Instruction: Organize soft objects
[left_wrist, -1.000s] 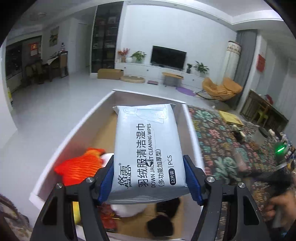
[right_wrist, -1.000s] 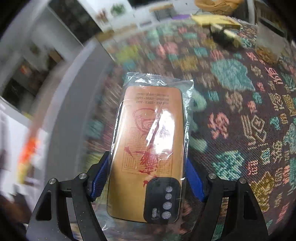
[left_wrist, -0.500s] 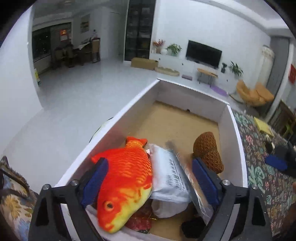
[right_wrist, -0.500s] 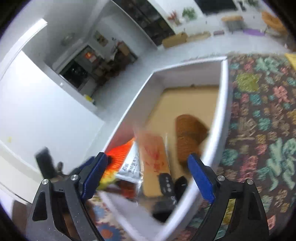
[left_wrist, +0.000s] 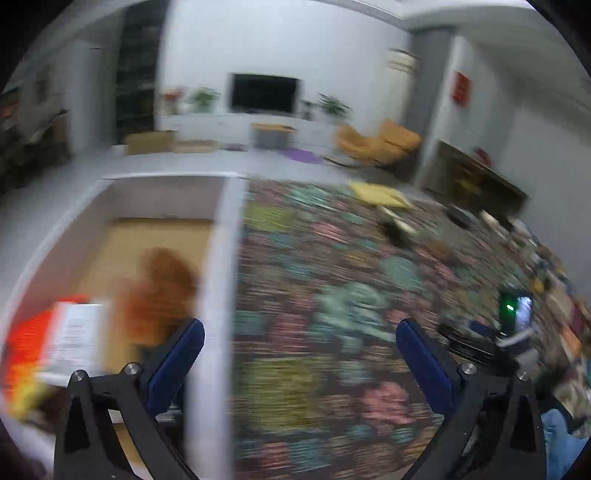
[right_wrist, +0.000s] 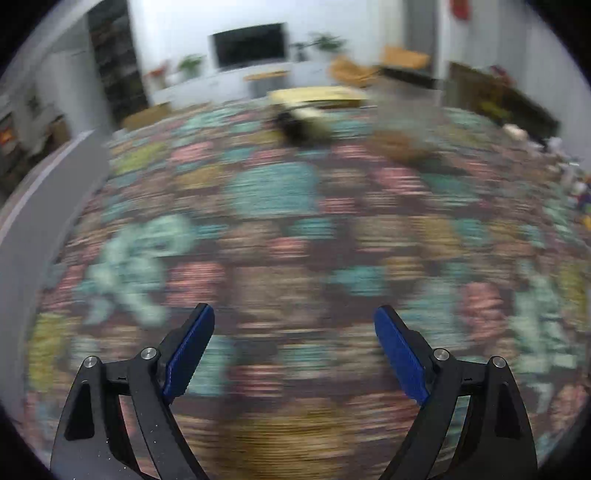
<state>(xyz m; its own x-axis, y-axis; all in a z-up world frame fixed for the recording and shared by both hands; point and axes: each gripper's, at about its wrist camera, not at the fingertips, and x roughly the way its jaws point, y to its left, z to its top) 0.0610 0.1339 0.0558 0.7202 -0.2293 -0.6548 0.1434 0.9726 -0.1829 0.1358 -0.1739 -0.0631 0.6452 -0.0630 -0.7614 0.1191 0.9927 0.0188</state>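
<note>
Left gripper (left_wrist: 300, 349): my jaws have just been opening, spread wide, nothing between them.
Right gripper (right_wrist: 294, 334): released, empty, over patterned cloth (right_wrist: 295, 229).
Box (left_wrist: 218, 258): holds blurred orange fish toy (left_wrist: 26, 343), white packet (left_wrist: 77, 336), brown lump (left_wrist: 162, 284).

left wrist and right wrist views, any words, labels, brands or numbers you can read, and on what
None can be read; both views are smeared by motion.
White pack in the box: faint grey print, too blurred to read.
Red sign on the far wall: no characters can be made out.
Lit screen by the green light: too small to read.
Patterned cloth: only coloured shapes, no legible text.
</note>
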